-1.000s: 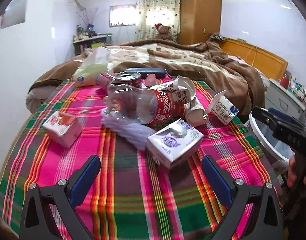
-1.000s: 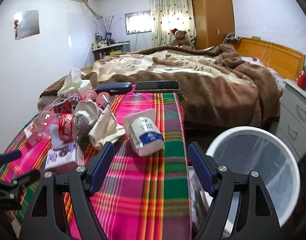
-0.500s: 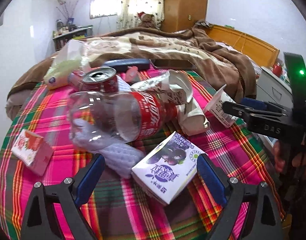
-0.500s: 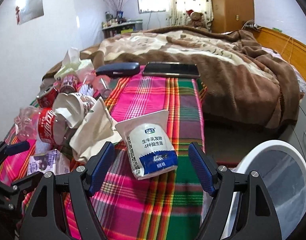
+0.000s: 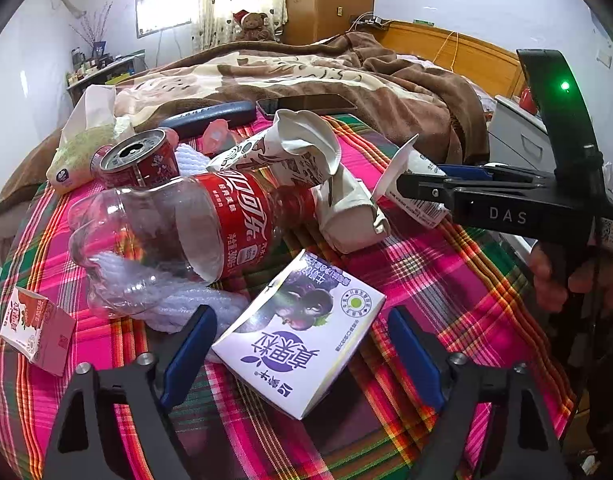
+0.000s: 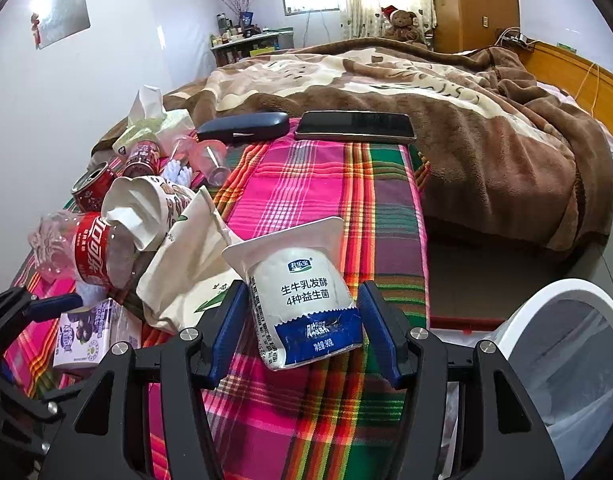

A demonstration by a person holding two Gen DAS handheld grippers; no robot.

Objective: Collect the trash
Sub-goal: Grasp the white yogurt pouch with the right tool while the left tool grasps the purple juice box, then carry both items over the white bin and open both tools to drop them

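Right gripper (image 6: 302,330) straddles white-and-blue soft yogurt pouch (image 6: 306,300), long axis along the fingers, jaws just closing, pads apparently not yet pressing. Left gripper (image 5: 302,354) likewise closing around white-purple milk carton (image 5: 302,336) lying skewed on plaid cloth (image 5: 446,300), gaps visible. White round plastic bin (image 6: 566,344), lined, looks empty, right of pouch.
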